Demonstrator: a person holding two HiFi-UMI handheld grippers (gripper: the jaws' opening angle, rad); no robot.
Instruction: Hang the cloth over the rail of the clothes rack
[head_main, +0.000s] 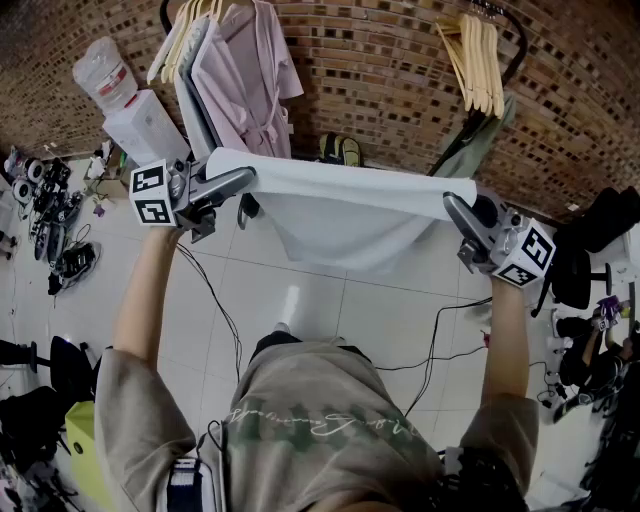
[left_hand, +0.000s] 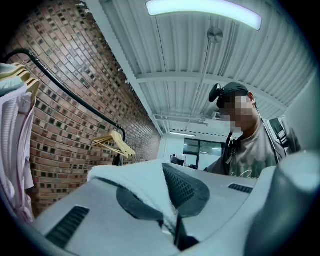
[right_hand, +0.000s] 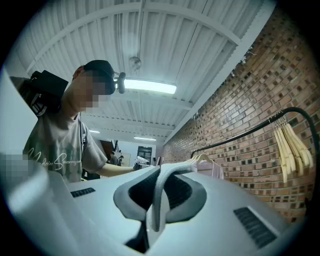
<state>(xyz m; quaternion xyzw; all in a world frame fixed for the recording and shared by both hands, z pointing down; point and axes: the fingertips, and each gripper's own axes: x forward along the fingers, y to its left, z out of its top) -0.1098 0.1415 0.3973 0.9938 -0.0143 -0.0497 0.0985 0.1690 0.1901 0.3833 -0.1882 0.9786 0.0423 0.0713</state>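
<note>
A white cloth (head_main: 340, 215) is stretched level between both grippers at chest height, and its middle sags toward the floor. My left gripper (head_main: 243, 180) is shut on the cloth's left corner, and the right gripper (head_main: 453, 207) is shut on its right corner. In the left gripper view the cloth (left_hand: 132, 182) is folded between the shut left gripper (left_hand: 167, 202). In the right gripper view a thin strip of cloth (right_hand: 161, 182) is pinched in the right gripper (right_hand: 159, 197). The black rack rail (left_hand: 65, 92) runs along the brick wall beyond the cloth, and it also shows in the right gripper view (right_hand: 250, 132).
Pink garments (head_main: 250, 80) hang on wooden hangers at the rail's left end. Bare wooden hangers (head_main: 478, 60) hang at its right end. A water dispenser (head_main: 135, 115) stands at the left. Cables (head_main: 215, 300) cross the tiled floor, and chairs (head_main: 585, 270) stand at the right.
</note>
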